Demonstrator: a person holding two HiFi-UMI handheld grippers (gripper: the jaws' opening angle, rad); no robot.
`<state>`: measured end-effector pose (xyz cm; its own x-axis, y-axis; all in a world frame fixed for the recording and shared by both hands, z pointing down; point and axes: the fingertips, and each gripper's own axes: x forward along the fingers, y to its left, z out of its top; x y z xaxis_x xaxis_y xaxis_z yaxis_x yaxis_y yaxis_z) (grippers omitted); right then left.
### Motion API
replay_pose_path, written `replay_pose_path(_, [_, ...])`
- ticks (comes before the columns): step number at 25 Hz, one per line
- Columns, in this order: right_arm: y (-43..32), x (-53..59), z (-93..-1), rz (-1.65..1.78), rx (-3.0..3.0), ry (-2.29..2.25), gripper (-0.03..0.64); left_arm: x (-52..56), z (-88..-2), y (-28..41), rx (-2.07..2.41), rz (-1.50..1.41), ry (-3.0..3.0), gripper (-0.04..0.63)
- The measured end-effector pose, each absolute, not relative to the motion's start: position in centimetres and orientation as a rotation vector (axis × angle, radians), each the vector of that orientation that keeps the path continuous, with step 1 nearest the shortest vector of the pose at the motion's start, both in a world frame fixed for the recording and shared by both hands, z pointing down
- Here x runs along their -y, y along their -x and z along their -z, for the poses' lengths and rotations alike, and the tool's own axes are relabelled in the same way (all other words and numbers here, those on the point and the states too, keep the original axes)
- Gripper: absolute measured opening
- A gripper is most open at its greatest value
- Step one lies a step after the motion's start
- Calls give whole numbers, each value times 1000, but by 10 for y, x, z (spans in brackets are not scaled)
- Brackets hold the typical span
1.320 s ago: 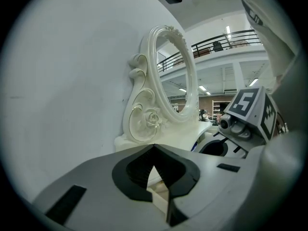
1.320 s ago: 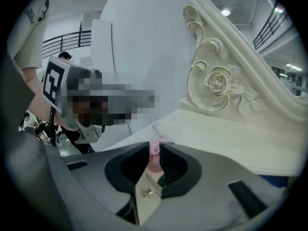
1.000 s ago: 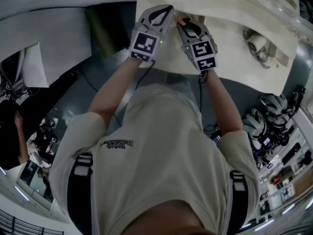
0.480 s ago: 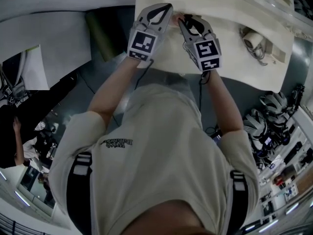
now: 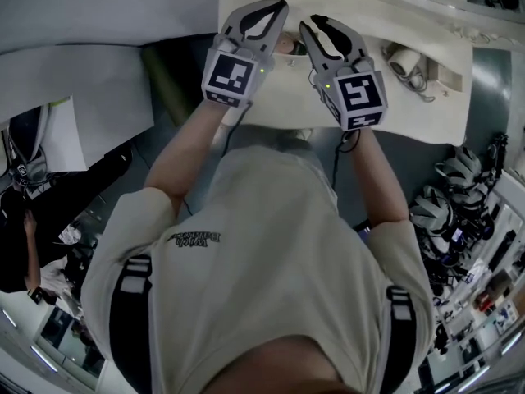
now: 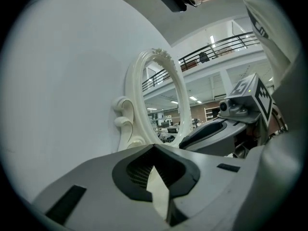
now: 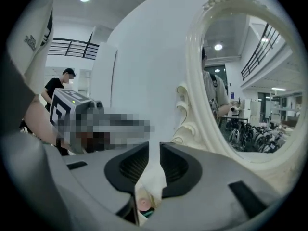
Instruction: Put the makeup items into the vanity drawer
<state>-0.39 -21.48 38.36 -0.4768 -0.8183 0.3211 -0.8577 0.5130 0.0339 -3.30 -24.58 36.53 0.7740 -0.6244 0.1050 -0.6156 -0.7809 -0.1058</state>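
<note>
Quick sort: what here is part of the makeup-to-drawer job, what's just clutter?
Job: left tool, right tool, small pink-topped item, likely makeup, vanity.
Lying about: ornate mirror, white corded gadget, helmets.

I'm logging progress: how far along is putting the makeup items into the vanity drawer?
Done: nothing confirmable; the drawer isn't clearly visible. In hand: nothing; left gripper is shut empty, right gripper narrowly open and empty, over a small pink-topped item. Left: apparently stowing that item, perhaps others.
</note>
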Motion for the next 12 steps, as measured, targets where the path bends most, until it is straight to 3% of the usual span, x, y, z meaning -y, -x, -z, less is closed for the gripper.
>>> replay_pose_path(12, [-48, 157, -251, 46, 2500, -1670, 60, 196, -256, -4, -835, 36, 2873, 14])
